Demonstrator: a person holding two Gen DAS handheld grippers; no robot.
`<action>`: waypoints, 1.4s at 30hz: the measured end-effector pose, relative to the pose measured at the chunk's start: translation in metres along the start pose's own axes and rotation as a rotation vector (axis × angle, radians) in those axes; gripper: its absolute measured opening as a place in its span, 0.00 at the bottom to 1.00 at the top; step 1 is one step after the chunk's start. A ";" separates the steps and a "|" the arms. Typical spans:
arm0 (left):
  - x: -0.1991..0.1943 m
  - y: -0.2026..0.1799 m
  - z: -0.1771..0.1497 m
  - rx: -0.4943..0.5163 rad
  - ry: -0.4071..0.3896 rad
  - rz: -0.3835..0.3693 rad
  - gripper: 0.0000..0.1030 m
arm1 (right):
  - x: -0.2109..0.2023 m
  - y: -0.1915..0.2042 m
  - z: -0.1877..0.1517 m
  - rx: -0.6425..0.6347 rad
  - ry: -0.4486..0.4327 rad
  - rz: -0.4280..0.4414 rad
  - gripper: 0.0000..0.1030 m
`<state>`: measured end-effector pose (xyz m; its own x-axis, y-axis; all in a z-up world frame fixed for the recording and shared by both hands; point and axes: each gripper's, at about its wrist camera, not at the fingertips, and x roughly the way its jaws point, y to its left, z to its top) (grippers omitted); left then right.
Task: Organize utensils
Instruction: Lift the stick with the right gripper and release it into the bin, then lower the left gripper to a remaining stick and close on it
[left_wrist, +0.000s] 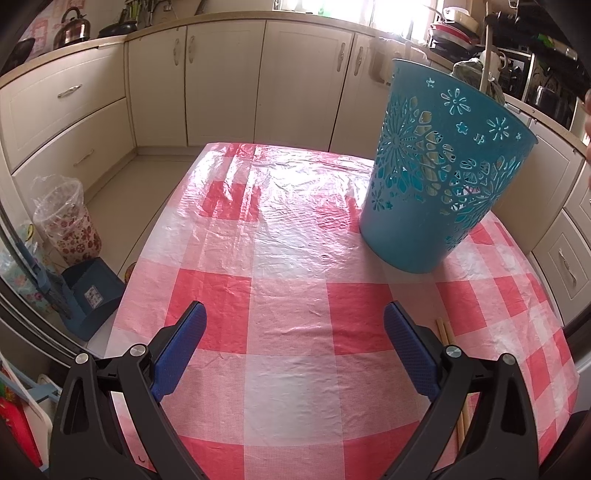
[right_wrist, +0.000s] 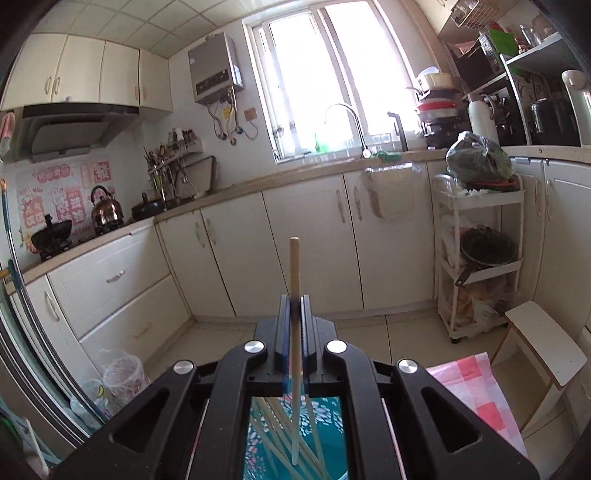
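Chopstick (right_wrist: 294, 266), pale slim wooden rod: light, stiff, smooth; right gripper (right_wrist: 294, 306) clamps it mid-length above teal perforated plastic basket (left_wrist: 439, 166). Left gripper (left_wrist: 293, 325) gapes empty beside basket.

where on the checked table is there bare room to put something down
Most of the checked table is bare: the wide stretch left of the teal basket, running from the far edge near the cabinets up to the open left hand-held gripper. It is tighter on the right, where the basket stands and chopsticks lie by the near edge.
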<state>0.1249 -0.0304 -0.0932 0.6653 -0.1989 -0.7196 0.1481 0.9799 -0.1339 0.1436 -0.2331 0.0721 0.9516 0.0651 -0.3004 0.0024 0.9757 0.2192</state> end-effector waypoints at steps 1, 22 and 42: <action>-0.001 0.001 0.000 0.000 0.000 -0.002 0.90 | 0.007 -0.002 -0.008 -0.002 0.028 -0.005 0.06; 0.003 0.000 0.000 0.003 0.011 0.018 0.90 | -0.072 -0.018 -0.162 0.040 0.455 0.042 0.25; 0.005 0.001 0.000 -0.004 0.018 0.018 0.90 | -0.048 0.007 -0.208 -0.114 0.620 -0.044 0.15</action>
<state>0.1286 -0.0303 -0.0966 0.6544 -0.1806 -0.7343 0.1334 0.9834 -0.1230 0.0342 -0.1860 -0.1054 0.5961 0.1000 -0.7966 -0.0275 0.9942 0.1043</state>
